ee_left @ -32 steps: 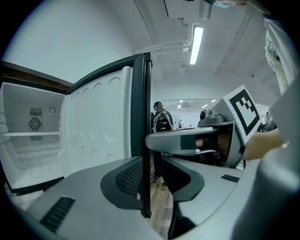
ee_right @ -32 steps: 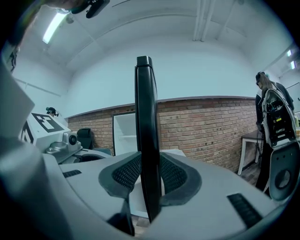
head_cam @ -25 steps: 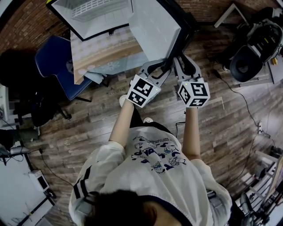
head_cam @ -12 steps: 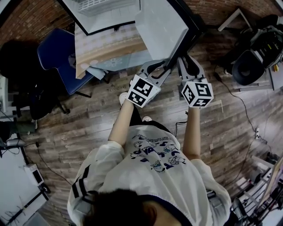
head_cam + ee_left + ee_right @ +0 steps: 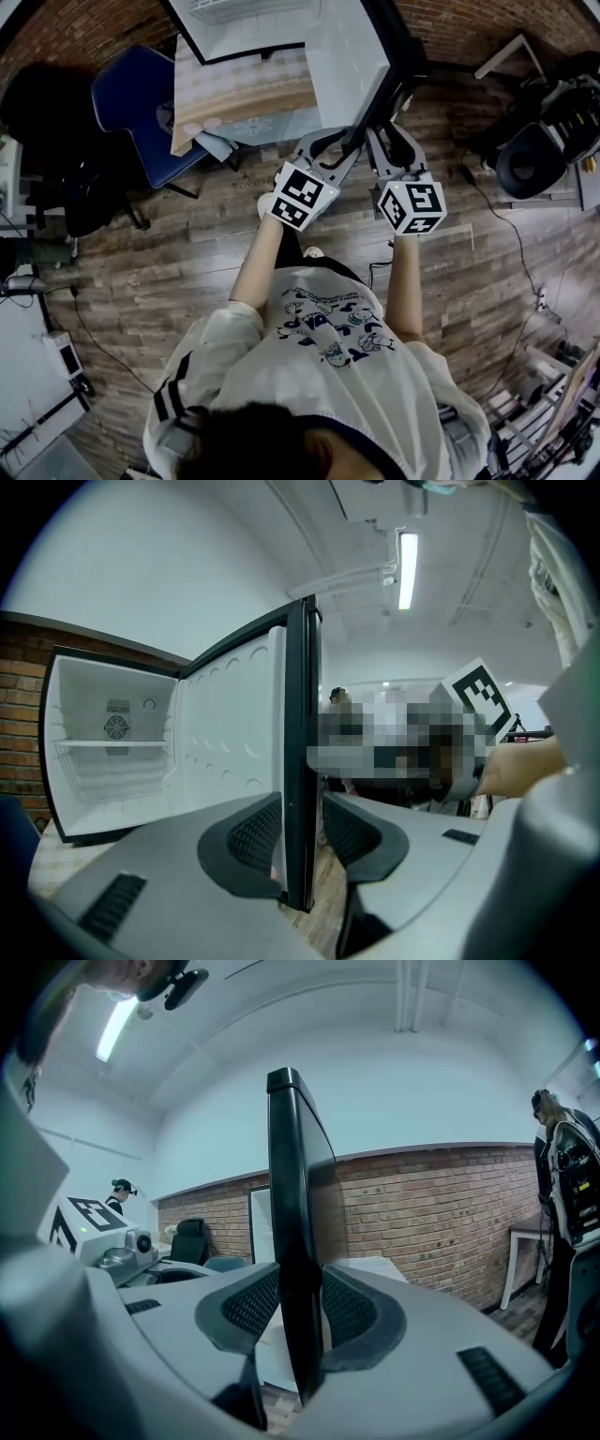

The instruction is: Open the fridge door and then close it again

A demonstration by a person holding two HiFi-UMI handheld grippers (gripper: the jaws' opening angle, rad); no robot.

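I have the left gripper (image 5: pixel 300 834) and right gripper (image 5: pixel 298 1309) both pinching the open fridge door (image 5: pixel 342 66) edge, to steer it shut

Brick-walled lab workspace
Brick wall (image 5: pixel 422 1213), a blue office chair (image 5: pixel 141 103) and stacked equipment (image 5: pixel 539 141) stood around a wood-plank floor (image 5: pixel 187 272).

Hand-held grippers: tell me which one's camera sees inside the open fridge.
The left hand-held gripper: its view shows the white fridge interior left of the clamped door. The right hand-held gripper sees the door's edge and a brick wall instead.
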